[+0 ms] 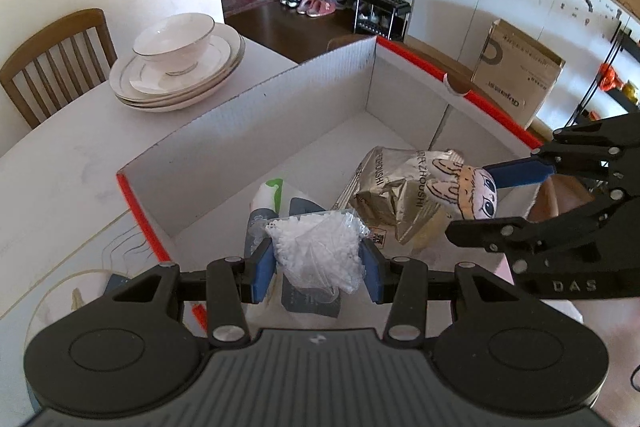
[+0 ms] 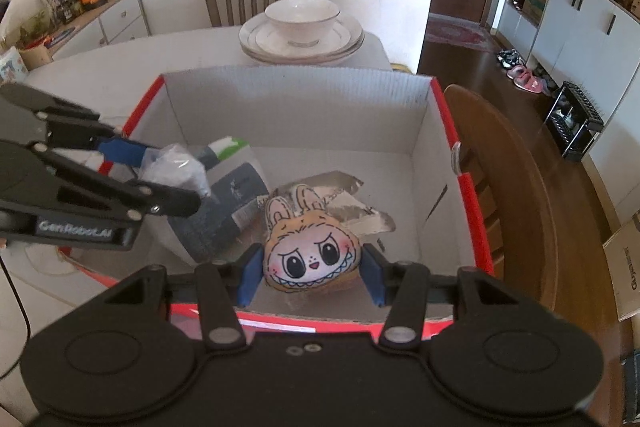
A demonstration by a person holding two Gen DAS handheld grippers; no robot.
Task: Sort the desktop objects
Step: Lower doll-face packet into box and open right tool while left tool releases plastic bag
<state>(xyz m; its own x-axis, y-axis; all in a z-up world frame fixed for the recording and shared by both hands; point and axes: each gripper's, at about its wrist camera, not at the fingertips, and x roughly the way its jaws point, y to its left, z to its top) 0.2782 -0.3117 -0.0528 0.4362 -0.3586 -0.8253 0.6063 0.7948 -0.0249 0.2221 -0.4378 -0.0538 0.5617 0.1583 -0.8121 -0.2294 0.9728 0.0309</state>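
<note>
Both hand-held grippers hang over the open cardboard box (image 2: 298, 107), left hand-held gripper (image 1: 318, 259) clamping a clear bag of white pellets (image 1: 320, 251) at its left end, right hand-held gripper (image 2: 310, 269) clamping a rabbit-eared plush toy (image 2: 310, 251) near its front wall.

Both tools are matte black plastic. The left gripper (image 1: 318, 263) has a ribbed grey-black housing with a small pale logo at its top edge, two round raised discs at either side, and black linkage bars pinned with silver rivets. Its fingers (image 1: 262, 273) are faced with blue pads. Seen from the right wrist camera, its side carries white lettering reading "GenRobot.AI". The right gripper (image 2: 312, 273) is built the same way: black body, twin discs, silver pivot screws, two small screws near the centre, blue pads (image 2: 250, 277). From the left wrist view its side shows pale letters "DAS"
</note>
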